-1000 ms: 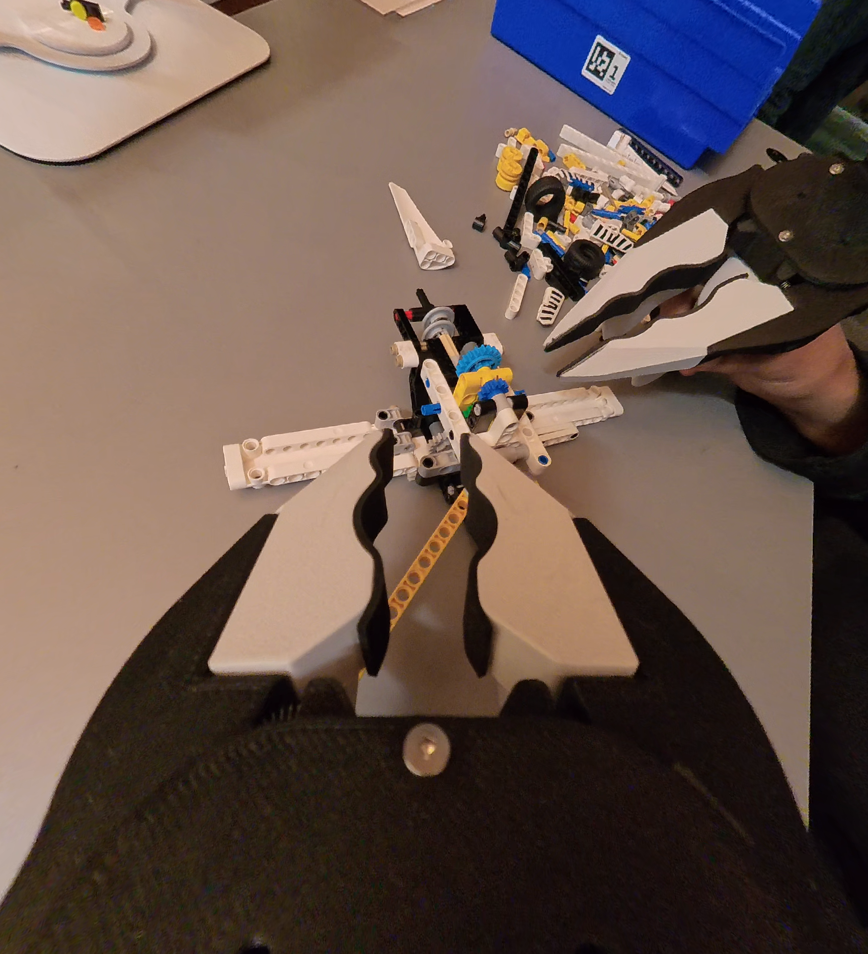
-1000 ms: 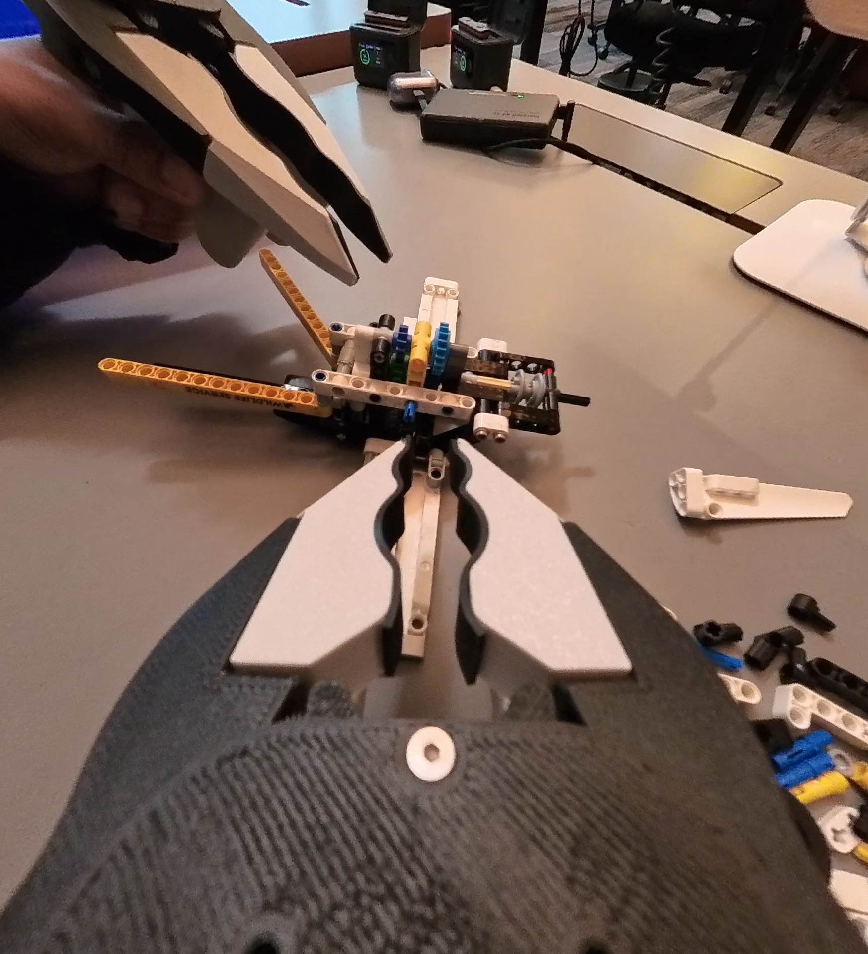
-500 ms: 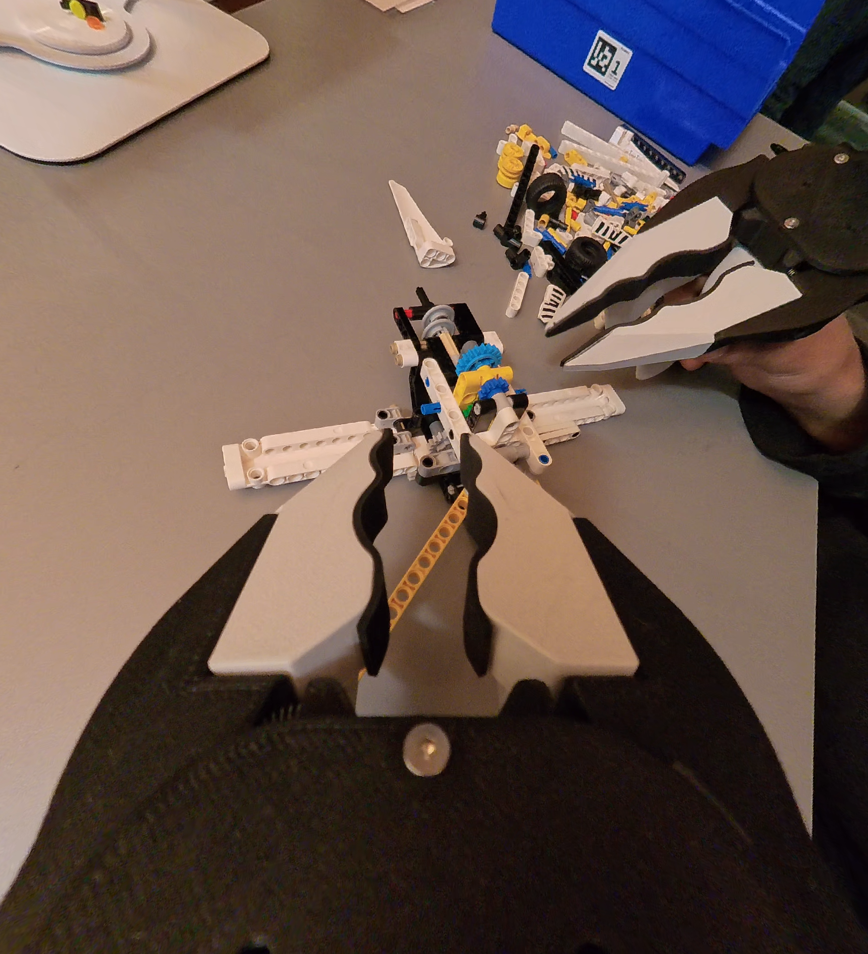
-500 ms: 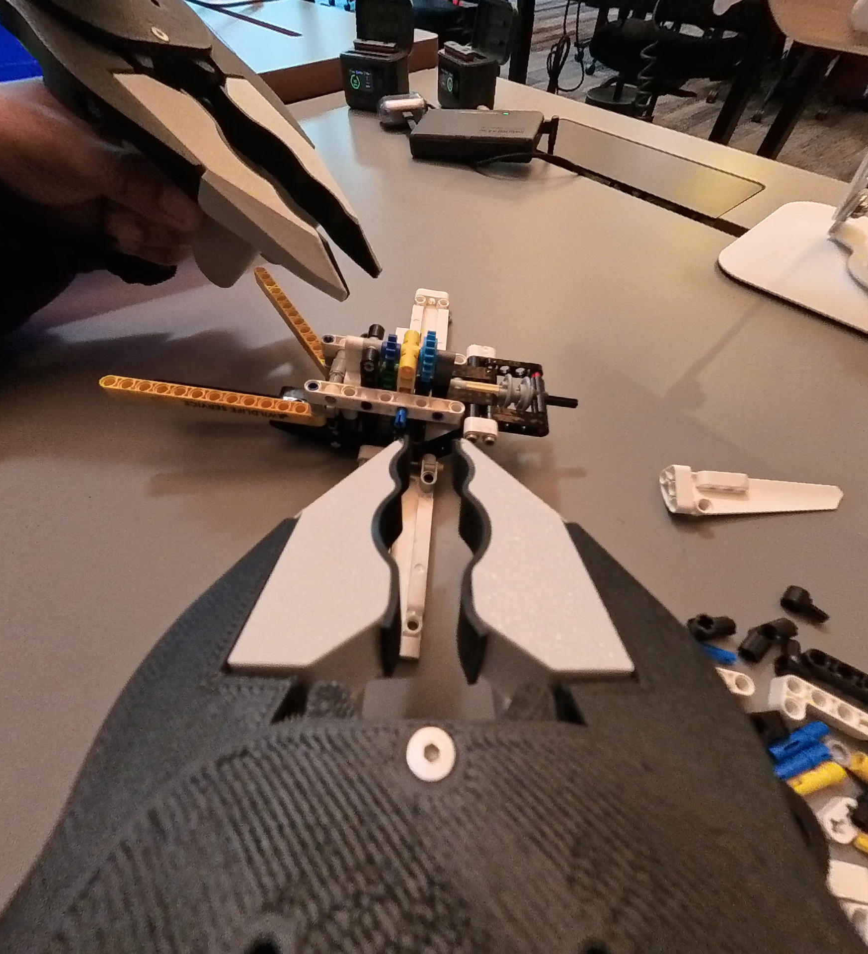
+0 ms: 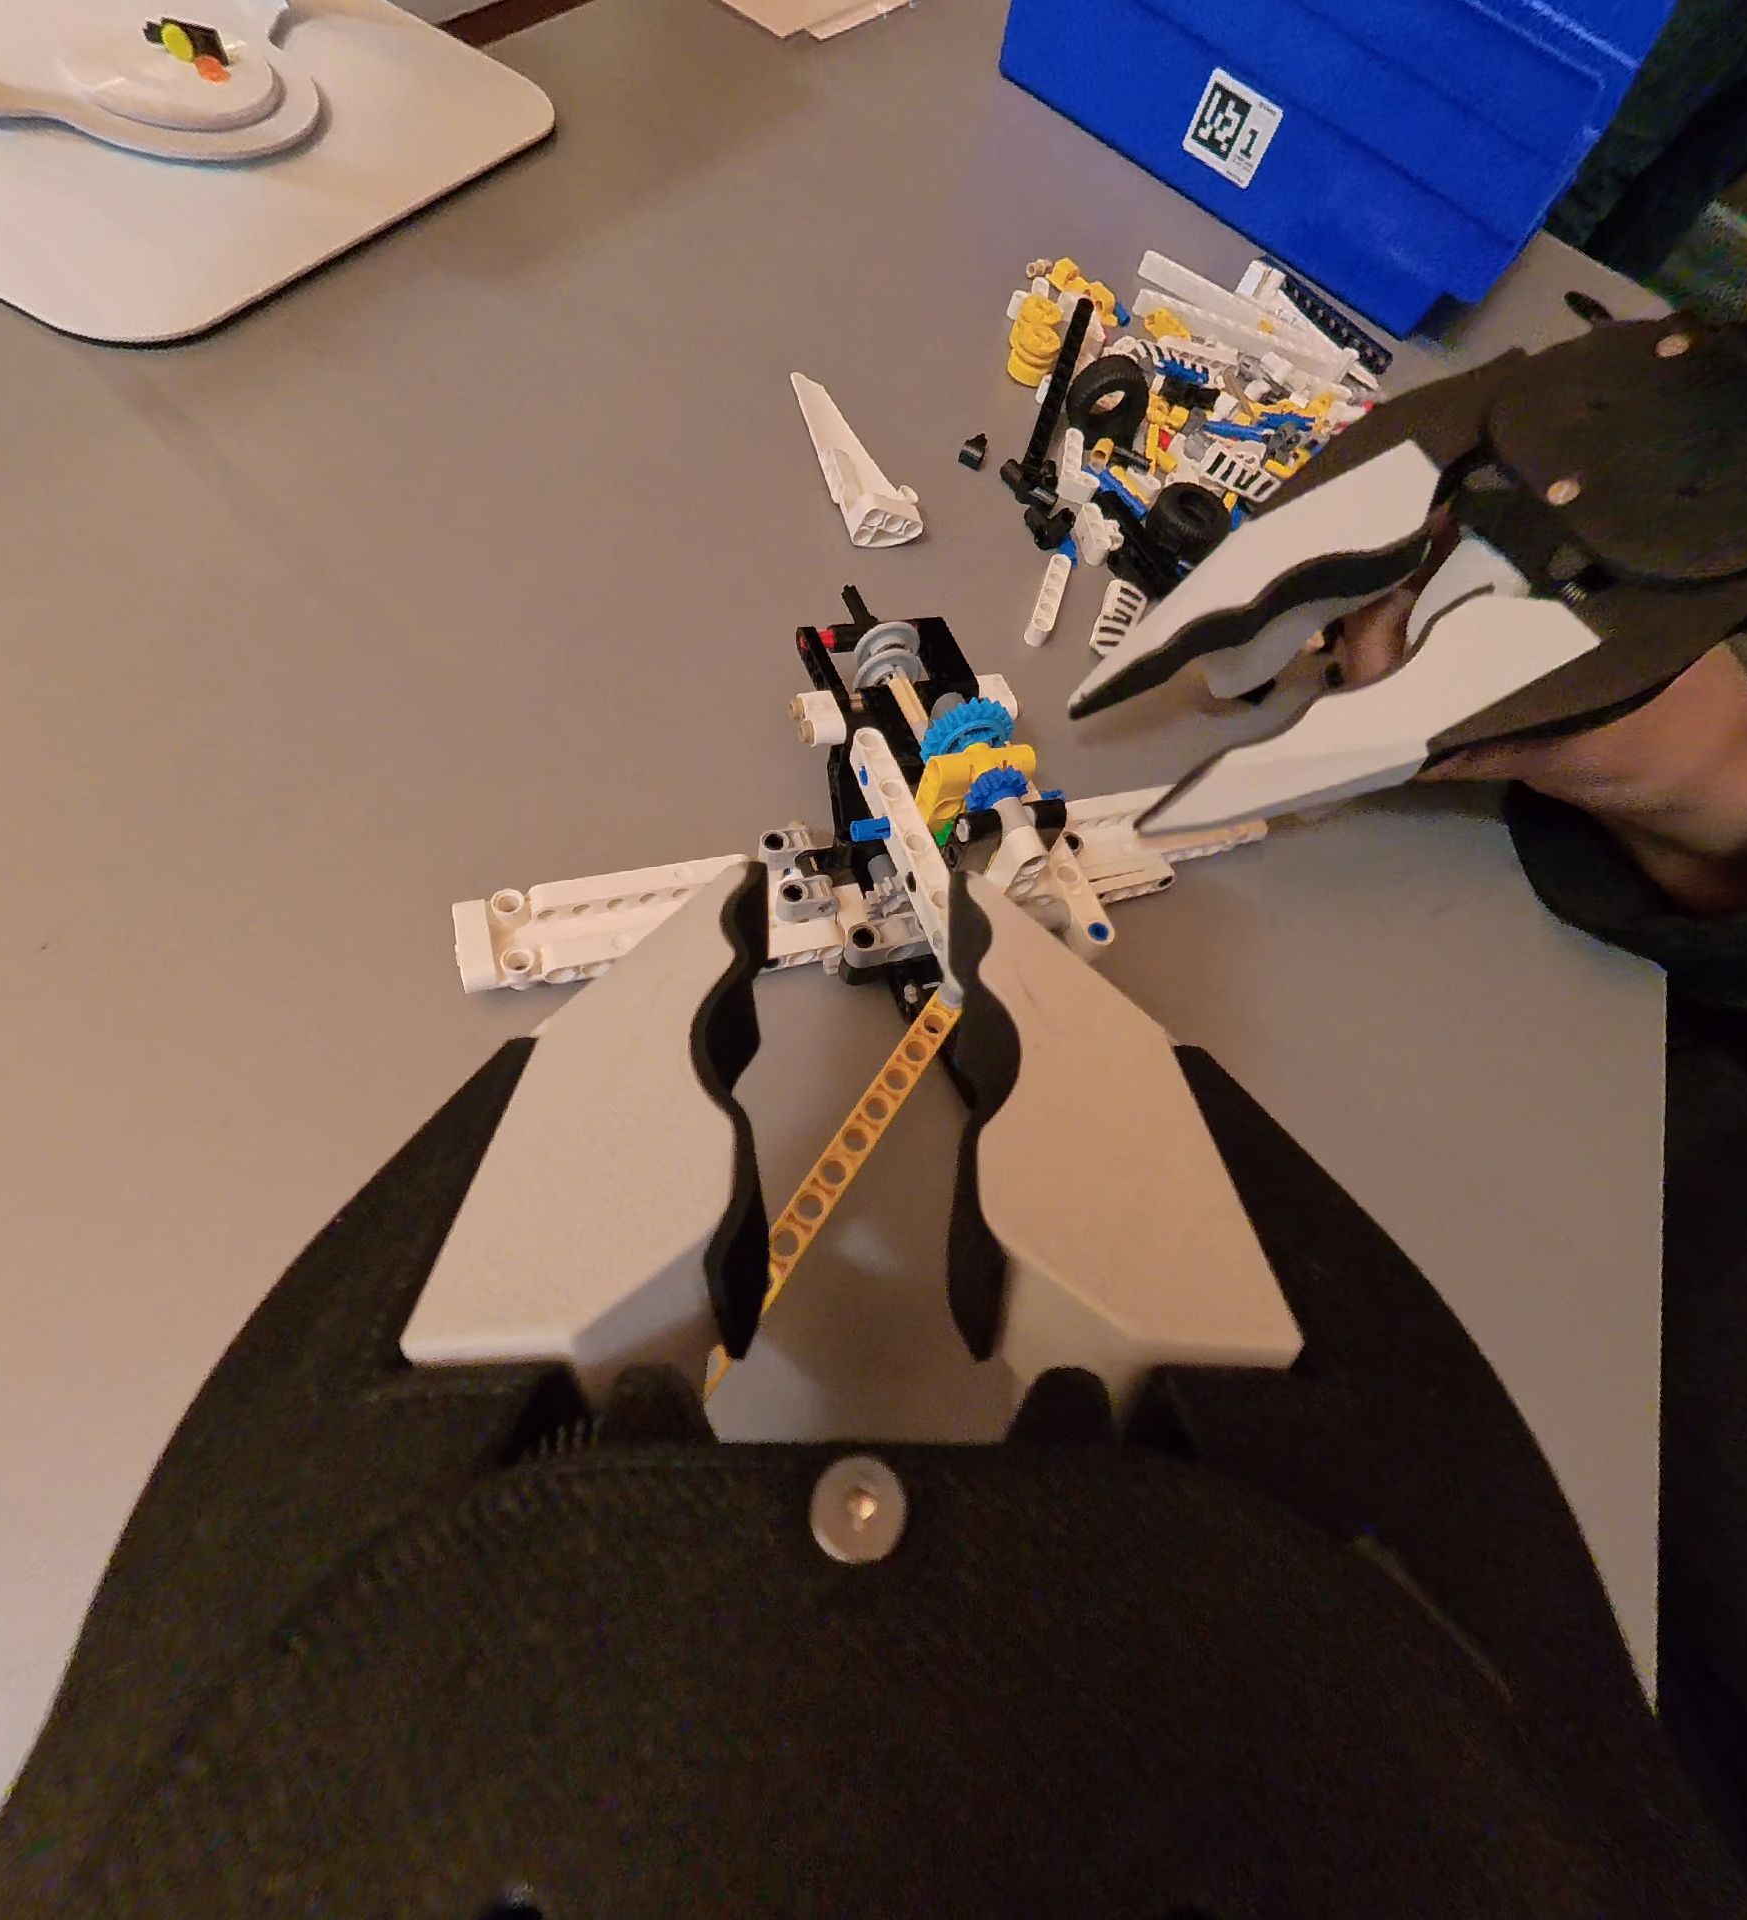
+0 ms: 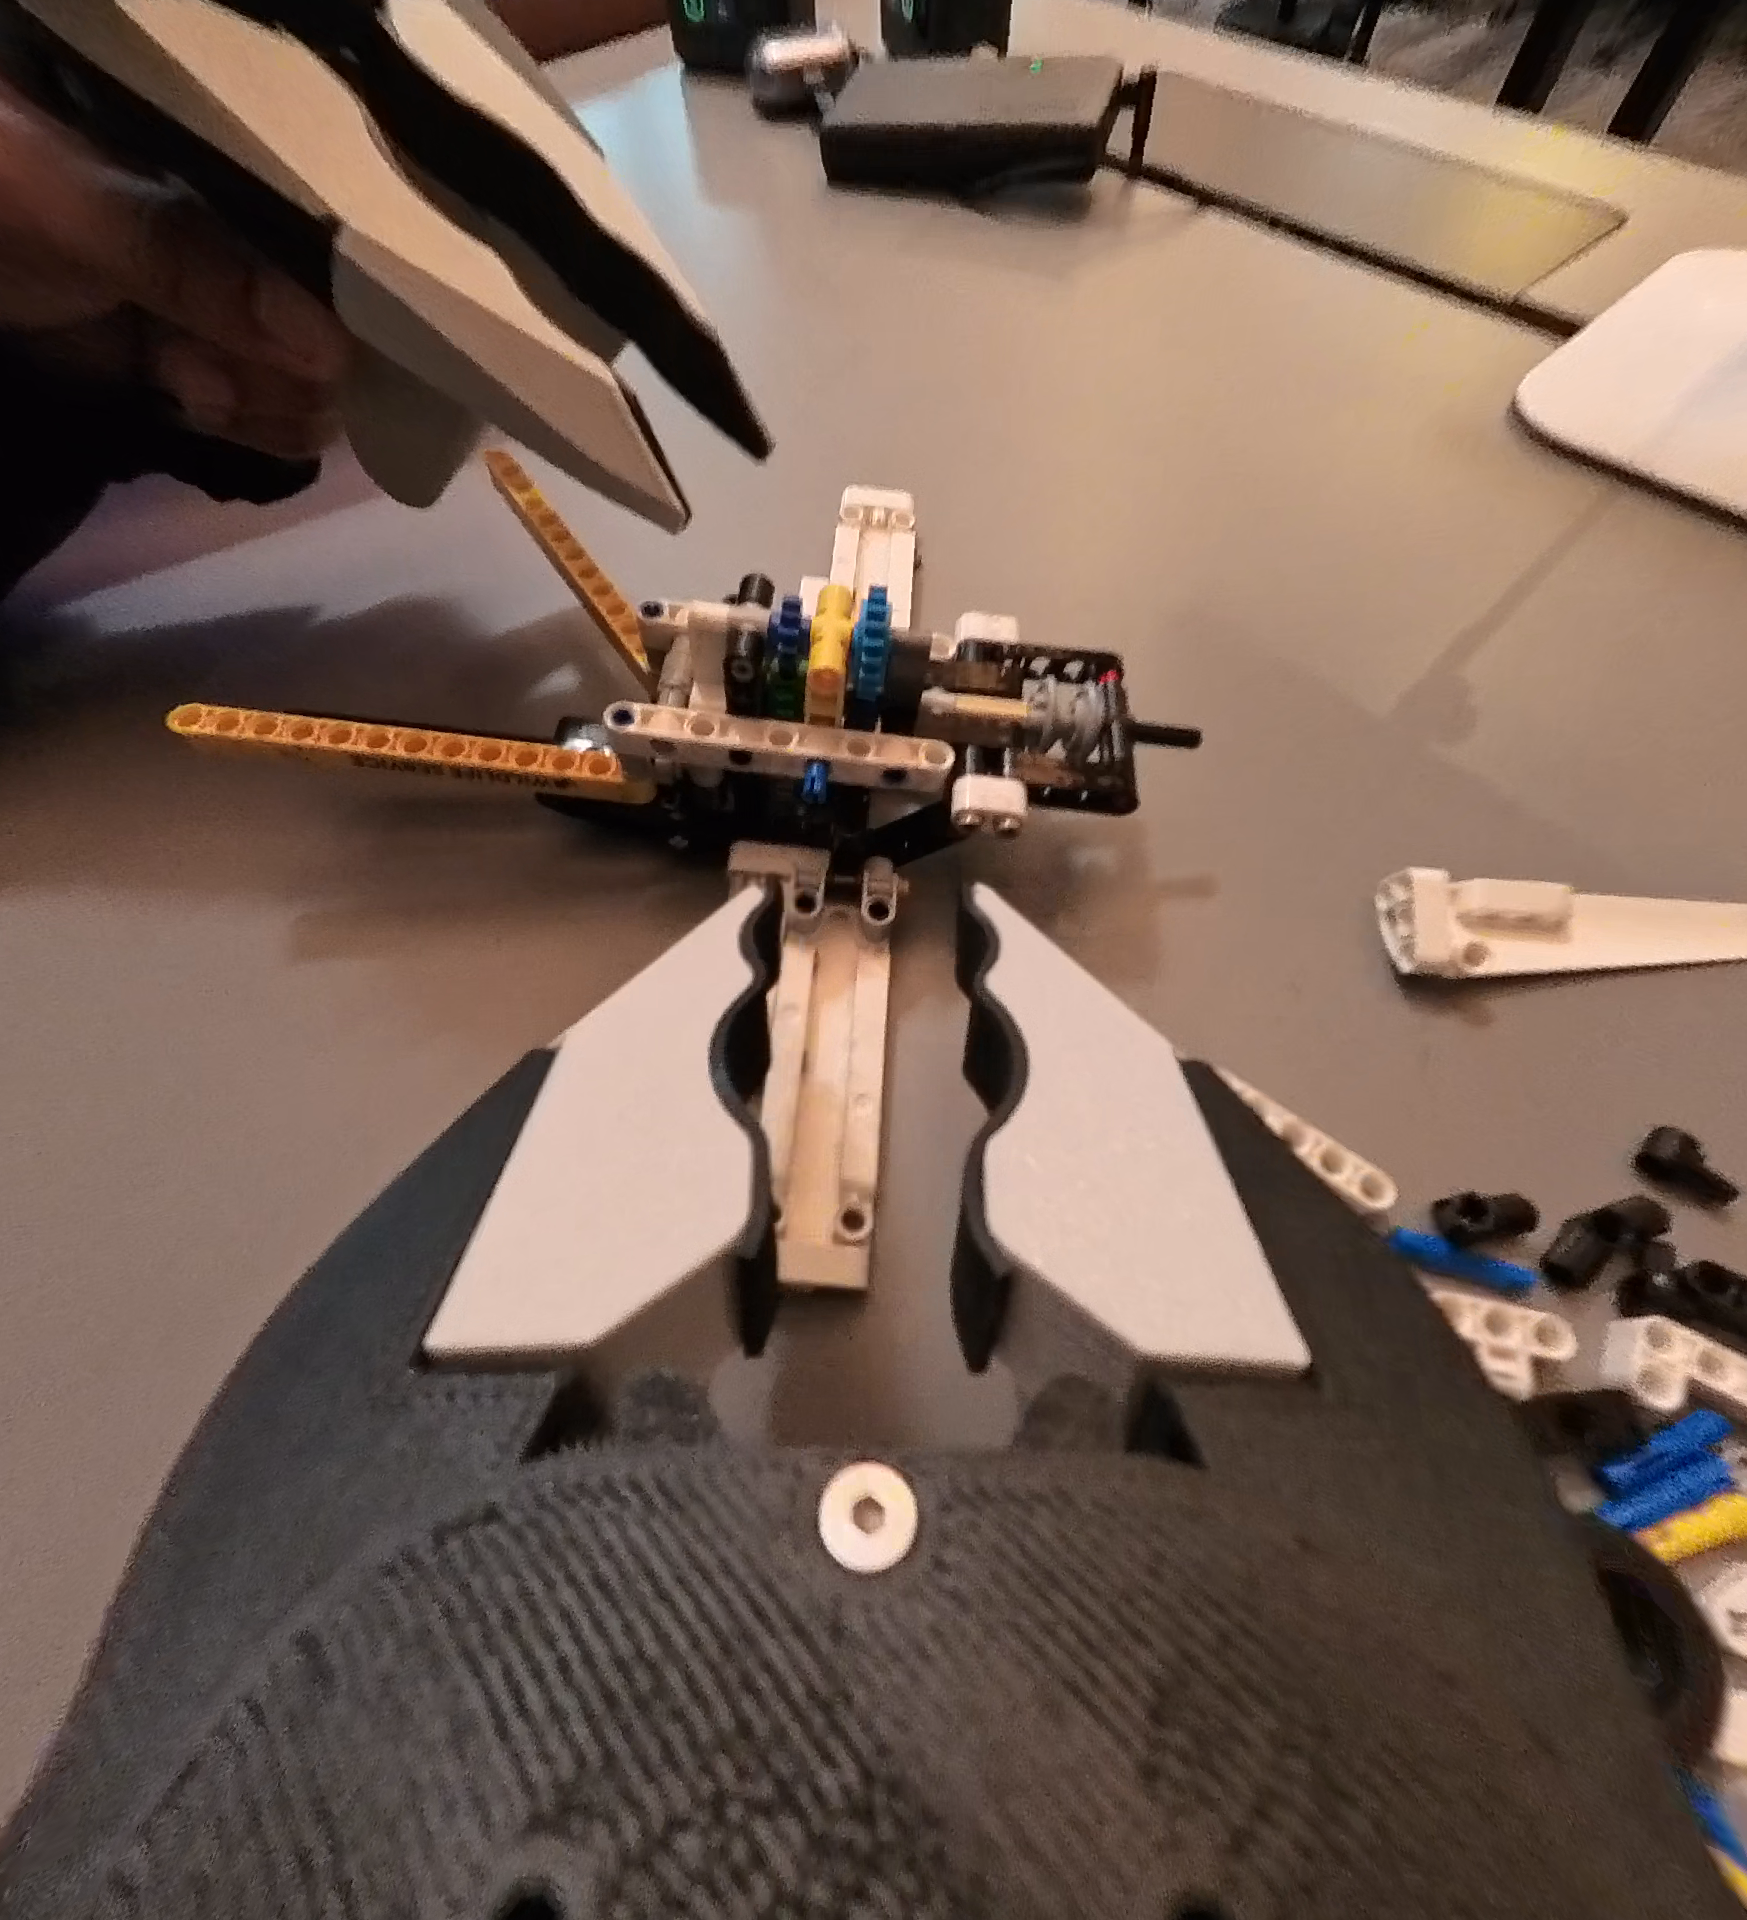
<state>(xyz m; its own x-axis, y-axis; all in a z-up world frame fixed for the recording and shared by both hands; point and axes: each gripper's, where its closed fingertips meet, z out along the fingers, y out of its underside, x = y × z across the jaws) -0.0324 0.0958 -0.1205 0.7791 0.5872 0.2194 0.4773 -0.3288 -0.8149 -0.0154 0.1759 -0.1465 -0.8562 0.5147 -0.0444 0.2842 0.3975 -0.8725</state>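
Left wrist view: square code label (image 5: 1230, 127) on blue bin (image 5: 1368, 135).

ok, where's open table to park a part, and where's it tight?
Free: the grey table between the white pad and the brick model, and left of the model's white beam. Also beyond the model toward the black box. Crowded: the loose parts pile by the blue bin, near the right gripper.

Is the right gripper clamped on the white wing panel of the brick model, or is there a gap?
Apart. The right wrist view shows the right gripper open: the white wing panel lies between its fingers with clear space beside the right finger.
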